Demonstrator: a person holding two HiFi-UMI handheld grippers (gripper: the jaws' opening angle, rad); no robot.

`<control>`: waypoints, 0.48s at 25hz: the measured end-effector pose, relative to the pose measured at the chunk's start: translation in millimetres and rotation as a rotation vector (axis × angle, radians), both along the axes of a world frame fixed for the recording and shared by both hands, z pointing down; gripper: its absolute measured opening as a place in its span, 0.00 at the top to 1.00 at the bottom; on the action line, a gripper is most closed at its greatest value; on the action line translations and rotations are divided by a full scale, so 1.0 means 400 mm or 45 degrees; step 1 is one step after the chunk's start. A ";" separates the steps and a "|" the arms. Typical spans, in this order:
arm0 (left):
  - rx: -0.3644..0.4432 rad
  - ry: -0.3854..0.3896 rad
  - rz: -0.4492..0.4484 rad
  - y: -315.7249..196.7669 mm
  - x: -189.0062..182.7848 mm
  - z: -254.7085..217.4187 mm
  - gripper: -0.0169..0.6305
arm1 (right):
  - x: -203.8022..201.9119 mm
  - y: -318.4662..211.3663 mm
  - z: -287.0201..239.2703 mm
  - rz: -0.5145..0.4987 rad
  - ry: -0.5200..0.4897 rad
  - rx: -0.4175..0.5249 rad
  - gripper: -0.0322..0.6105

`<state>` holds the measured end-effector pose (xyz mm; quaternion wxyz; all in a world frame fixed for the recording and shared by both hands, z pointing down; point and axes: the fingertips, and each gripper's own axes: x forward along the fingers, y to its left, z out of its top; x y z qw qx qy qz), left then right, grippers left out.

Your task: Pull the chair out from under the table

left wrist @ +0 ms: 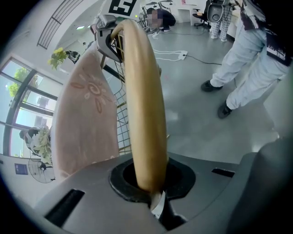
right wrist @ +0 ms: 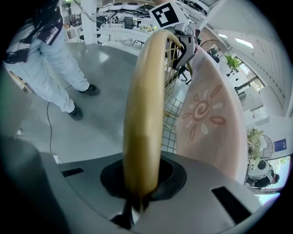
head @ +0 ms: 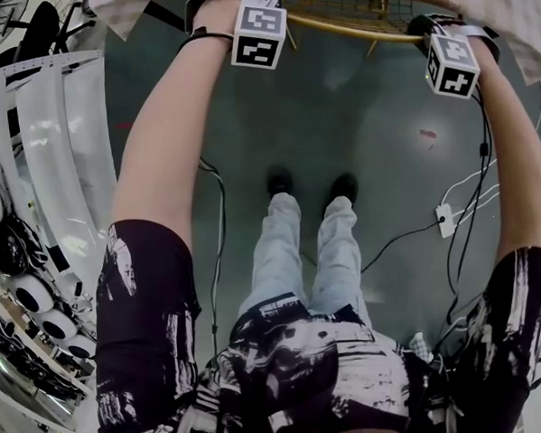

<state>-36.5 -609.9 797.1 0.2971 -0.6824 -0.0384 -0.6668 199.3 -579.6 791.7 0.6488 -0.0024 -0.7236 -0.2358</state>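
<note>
Gold chair rail [head: 351, 28], top of frame, sits clamped in the left gripper [left wrist: 153, 200] and right gripper [right wrist: 136, 201], apparently to draw it from the table [left wrist: 84, 123].

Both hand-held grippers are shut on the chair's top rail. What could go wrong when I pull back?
The rail is round and smooth, so the left hand-held gripper and right hand-held gripper could slip off it.
Cables lie on the floor near the person's shoes; stepping back could snag them.
The tablecloth hangs close beside the wire back and might drag along.
</note>
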 end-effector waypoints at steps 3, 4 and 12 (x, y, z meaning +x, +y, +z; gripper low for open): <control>-0.022 -0.001 -0.008 0.030 -0.006 0.008 0.95 | -0.006 0.029 0.010 0.003 -0.002 -0.008 0.92; -0.024 -0.001 -0.011 0.039 -0.009 0.011 0.95 | -0.009 0.037 0.013 0.003 -0.002 -0.009 0.92; -0.037 0.005 -0.034 0.135 -0.007 -0.020 0.95 | -0.006 0.132 -0.017 0.000 0.006 -0.008 0.92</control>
